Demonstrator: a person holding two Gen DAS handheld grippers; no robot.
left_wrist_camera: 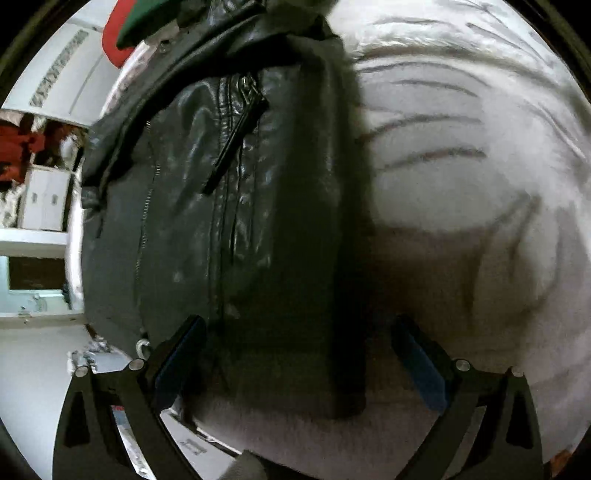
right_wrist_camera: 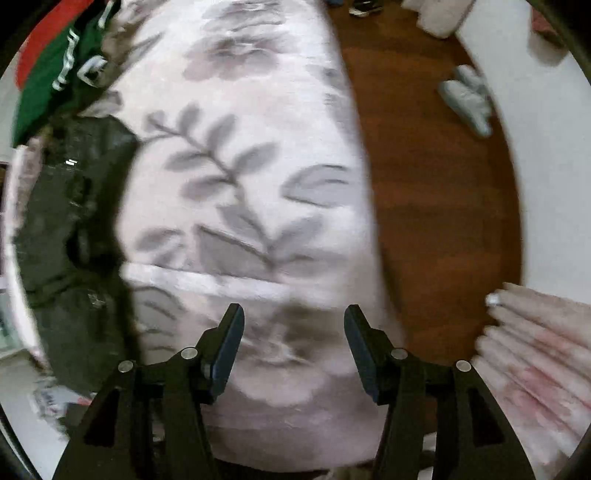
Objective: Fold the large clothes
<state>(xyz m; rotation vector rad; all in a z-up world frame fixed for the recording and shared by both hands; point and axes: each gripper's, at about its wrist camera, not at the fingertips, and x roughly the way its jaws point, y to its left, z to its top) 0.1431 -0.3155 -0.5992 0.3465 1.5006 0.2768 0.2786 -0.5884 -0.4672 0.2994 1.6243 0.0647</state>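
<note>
A black leather jacket (left_wrist_camera: 221, 206) lies folded on a white bed cover with a grey leaf print (left_wrist_camera: 461, 184). Its zipper pull (left_wrist_camera: 236, 144) shows near the top. My left gripper (left_wrist_camera: 299, 354) is open, its jaws wide apart above the jacket's near edge, holding nothing. In the right wrist view the jacket (right_wrist_camera: 74, 236) lies at the left on the bed cover (right_wrist_camera: 240, 177). My right gripper (right_wrist_camera: 293, 343) is open and empty above the bare cover, to the right of the jacket.
A green and red garment (right_wrist_camera: 48, 85) lies at the far end of the bed, also in the left wrist view (left_wrist_camera: 125, 26). Brown wood floor (right_wrist_camera: 436, 206) runs along the bed's right side, with grey slippers (right_wrist_camera: 465, 98). A pink patterned cloth (right_wrist_camera: 535, 354) lies at the right.
</note>
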